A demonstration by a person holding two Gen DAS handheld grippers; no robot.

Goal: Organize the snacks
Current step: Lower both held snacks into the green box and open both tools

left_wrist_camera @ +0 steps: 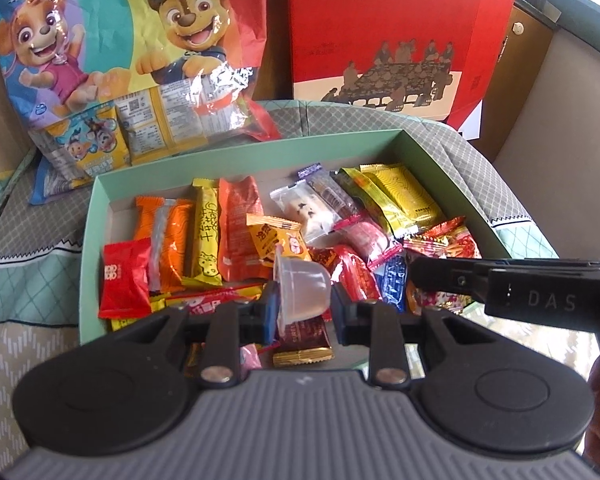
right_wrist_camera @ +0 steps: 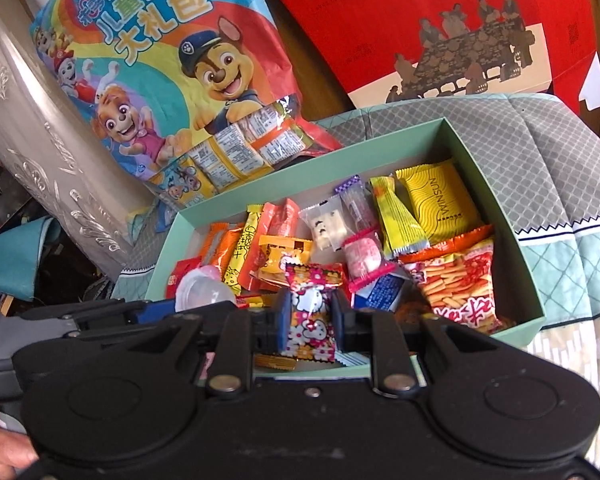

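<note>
A pale green box holds several wrapped snacks. My left gripper is shut on a clear jelly cup, lying on its side just above the snacks at the box's near edge. My right gripper is shut on a red and yellow cartoon candy packet, held upright over the near part of the box. The right gripper also shows in the left wrist view at right. The jelly cup shows in the right wrist view at left.
A large cartoon-dog snack bag leans behind the box at left. A red gift box stands behind at right. A grey and green patterned cloth covers the surface. A silver embossed object stands far left.
</note>
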